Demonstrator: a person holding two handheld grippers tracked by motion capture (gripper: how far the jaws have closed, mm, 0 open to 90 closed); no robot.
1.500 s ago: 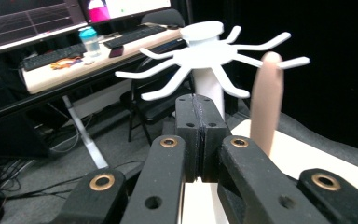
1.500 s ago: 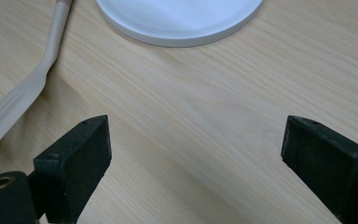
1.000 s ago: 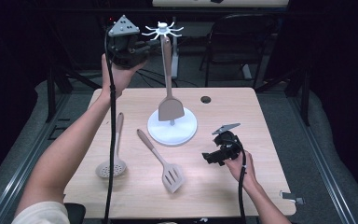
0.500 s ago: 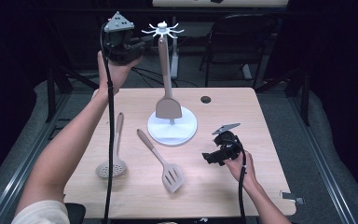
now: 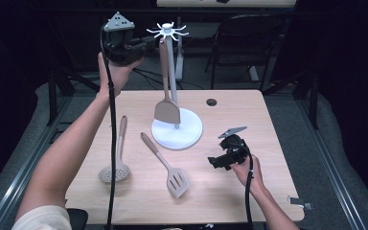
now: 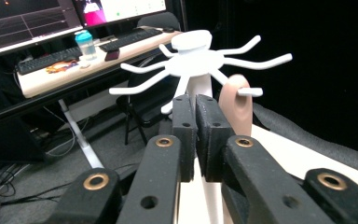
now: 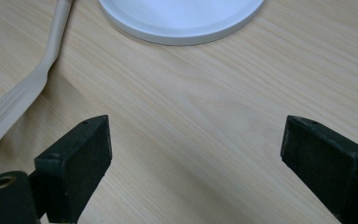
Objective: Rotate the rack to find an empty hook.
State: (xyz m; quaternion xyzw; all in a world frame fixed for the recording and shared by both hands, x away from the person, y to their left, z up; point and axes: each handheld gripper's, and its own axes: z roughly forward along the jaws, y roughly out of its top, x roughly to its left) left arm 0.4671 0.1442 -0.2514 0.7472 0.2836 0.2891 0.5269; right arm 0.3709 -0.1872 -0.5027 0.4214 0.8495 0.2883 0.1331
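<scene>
White rack [image 5: 172,72], tan spatula [image 5: 166,111]

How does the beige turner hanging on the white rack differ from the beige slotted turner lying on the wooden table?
The solid beige turner hangs upright from a hook of the white rack, blade down; the beige slotted turner lies flat on the wooden table. The hanging turner's blade has no slots that I can see; the lying turner's blade is slotted. Both are beige with long handles.

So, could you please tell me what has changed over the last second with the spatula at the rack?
The left gripper has drawn back from the hanging spatula, which now hangs free on a hook of the white rack; the jaws have just opened slightly, nothing between them. The right gripper, the slotted turner and the skimmer stayed put.
</scene>
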